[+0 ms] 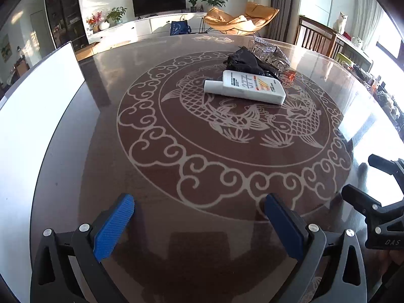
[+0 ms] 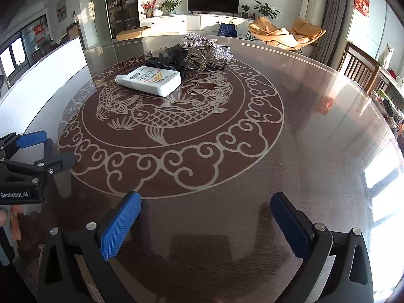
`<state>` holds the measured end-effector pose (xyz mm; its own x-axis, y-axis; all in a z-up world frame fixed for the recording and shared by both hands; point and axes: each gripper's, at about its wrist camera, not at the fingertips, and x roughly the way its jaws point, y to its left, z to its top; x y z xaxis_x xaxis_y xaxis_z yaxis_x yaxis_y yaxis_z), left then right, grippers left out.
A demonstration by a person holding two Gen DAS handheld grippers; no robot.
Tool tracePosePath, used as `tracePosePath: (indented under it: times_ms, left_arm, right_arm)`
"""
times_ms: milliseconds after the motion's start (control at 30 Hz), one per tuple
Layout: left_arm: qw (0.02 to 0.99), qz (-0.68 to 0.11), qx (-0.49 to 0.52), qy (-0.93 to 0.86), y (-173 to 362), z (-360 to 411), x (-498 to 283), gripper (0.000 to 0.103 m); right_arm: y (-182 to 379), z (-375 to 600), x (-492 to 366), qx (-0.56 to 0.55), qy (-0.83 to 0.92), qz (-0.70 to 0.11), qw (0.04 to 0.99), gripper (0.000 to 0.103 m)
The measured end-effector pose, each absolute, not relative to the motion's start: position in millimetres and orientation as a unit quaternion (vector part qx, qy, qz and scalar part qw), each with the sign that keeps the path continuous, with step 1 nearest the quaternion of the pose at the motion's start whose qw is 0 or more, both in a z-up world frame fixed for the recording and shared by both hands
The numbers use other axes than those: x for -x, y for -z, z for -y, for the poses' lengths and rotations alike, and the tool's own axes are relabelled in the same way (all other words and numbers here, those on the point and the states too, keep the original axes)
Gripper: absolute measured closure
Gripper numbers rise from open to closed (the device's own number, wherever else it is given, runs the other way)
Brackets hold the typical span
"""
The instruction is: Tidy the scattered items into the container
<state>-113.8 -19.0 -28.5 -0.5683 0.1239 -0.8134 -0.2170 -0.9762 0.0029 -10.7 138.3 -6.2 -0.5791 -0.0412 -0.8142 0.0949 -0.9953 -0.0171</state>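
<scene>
A white flat bottle (image 1: 248,87) lies on its side near the middle of the round table; it also shows in the right wrist view (image 2: 151,80). Behind it lie a black fabric hair piece (image 1: 246,61) (image 2: 166,59) and a silver sparkly bow (image 1: 271,50) (image 2: 209,45). A white container wall (image 1: 38,116) (image 2: 53,60) stands at the table's left. My left gripper (image 1: 199,214) is open and empty near the front edge. My right gripper (image 2: 205,214) is open and empty, to the right of the left one.
The round glass-topped table (image 1: 202,151) carries a fish and cloud pattern. Wooden chairs (image 1: 318,38) stand at its far right. An orange lounge chair (image 1: 240,20) and a TV cabinet (image 1: 151,25) are beyond the table.
</scene>
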Motion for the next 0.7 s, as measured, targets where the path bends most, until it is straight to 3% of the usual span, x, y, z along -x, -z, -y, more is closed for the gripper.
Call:
tracePosePath:
  times_ms: [700]
  left_arm:
    - [0.101, -0.053, 0.453, -0.884, 26.8, 19.2, 113.3, 0.000]
  right_arm:
    - [9.1, -137.1, 10.1, -0.458, 0.888, -0.026, 0.039, 0.000]
